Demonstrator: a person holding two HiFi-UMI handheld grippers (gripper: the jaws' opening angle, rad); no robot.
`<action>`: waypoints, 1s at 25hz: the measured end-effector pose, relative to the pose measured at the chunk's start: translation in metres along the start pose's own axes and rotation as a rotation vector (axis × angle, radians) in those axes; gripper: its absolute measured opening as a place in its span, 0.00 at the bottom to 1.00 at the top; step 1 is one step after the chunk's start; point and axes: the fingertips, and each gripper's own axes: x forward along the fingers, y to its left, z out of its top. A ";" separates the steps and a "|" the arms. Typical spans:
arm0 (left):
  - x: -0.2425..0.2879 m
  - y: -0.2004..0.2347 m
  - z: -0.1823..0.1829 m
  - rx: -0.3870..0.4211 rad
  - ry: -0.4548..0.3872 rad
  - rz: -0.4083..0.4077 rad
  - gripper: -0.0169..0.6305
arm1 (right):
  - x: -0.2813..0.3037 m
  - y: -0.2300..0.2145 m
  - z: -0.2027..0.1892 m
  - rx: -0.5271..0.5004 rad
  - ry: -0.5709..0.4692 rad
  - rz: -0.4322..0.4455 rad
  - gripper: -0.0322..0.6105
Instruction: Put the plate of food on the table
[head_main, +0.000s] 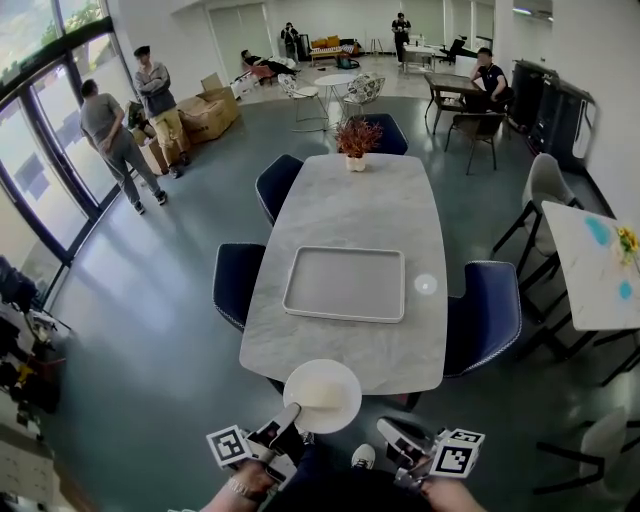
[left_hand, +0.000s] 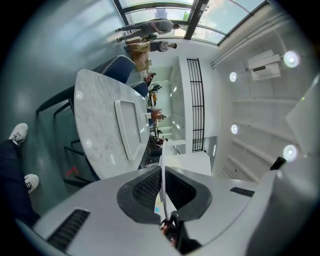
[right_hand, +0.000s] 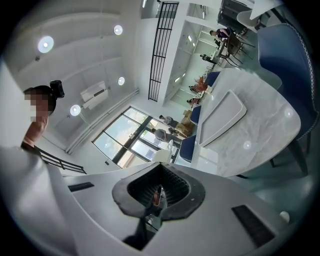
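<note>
A round white plate with pale cream food on it hangs level over the near edge of the grey marble table. My left gripper is shut on the plate's near-left rim. In the left gripper view the plate shows edge-on as a thin white line clamped between the left gripper's black pads. My right gripper is held low, to the right of the plate and apart from it. In the right gripper view the right gripper is shut with nothing held.
An empty grey tray lies mid-table, a small pale disc to its right and a potted plant at the far end. Dark blue chairs ring the table. A white side table stands right. People stand by the left windows.
</note>
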 end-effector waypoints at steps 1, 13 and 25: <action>0.002 0.000 0.001 0.000 0.001 0.002 0.06 | 0.000 -0.002 0.001 0.001 -0.001 -0.003 0.07; 0.049 0.015 0.056 -0.017 0.073 0.039 0.06 | 0.019 -0.015 0.030 0.050 -0.127 -0.053 0.07; 0.148 0.024 0.119 0.005 0.216 0.057 0.06 | 0.035 -0.034 0.074 0.051 -0.305 -0.183 0.07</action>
